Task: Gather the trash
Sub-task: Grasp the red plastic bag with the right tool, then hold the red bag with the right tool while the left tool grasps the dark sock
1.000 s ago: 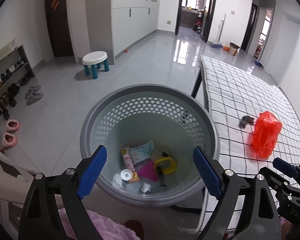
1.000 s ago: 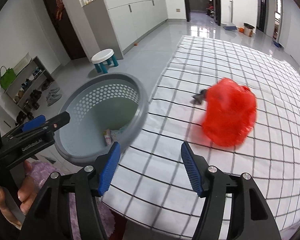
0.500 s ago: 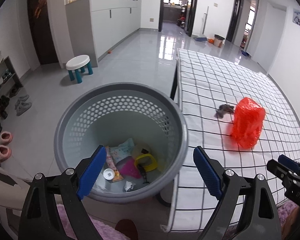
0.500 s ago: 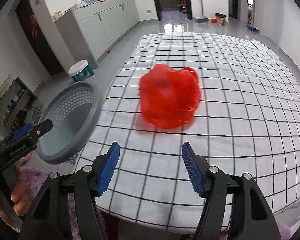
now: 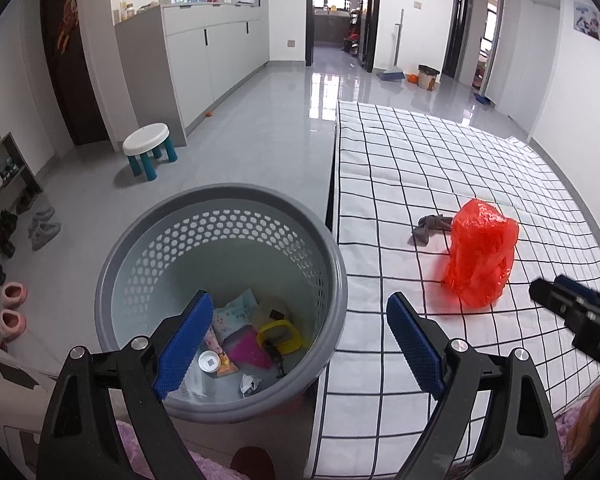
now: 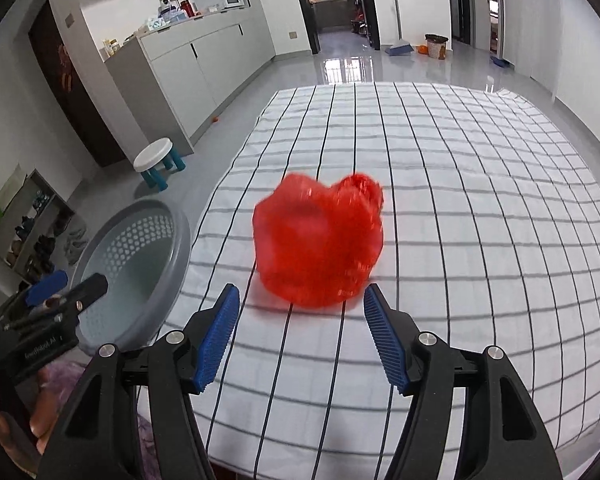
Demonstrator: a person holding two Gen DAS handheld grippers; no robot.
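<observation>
A crumpled red plastic bag (image 6: 318, 240) (image 5: 480, 258) lies on the white checked table cover (image 6: 460, 208) (image 5: 400, 184). My right gripper (image 6: 302, 336) stands open just short of the bag, which lies beyond its blue fingertips (image 6: 220, 340), apart from them. A small grey scrap (image 5: 430, 228) lies beside the bag. The grey perforated basket (image 5: 220, 292) (image 6: 140, 272) stands on the floor at the table's left edge, holding several wrappers and a yellow ring. My left gripper (image 5: 300, 340) hangs open over the basket's near rim with nothing between its fingers.
A white stool with teal legs (image 5: 148, 148) stands on the grey floor past the basket. A shoe rack (image 5: 4, 184) and pink slippers (image 5: 10, 312) line the left wall. Grey cabinets (image 5: 204, 56) stand at the back. A hand (image 6: 40, 412) holds the left gripper.
Both views have swung right: the basket has slid left and the table fills more of the picture. The red bag has come to the middle of the right wrist view and nearer its fingers.
</observation>
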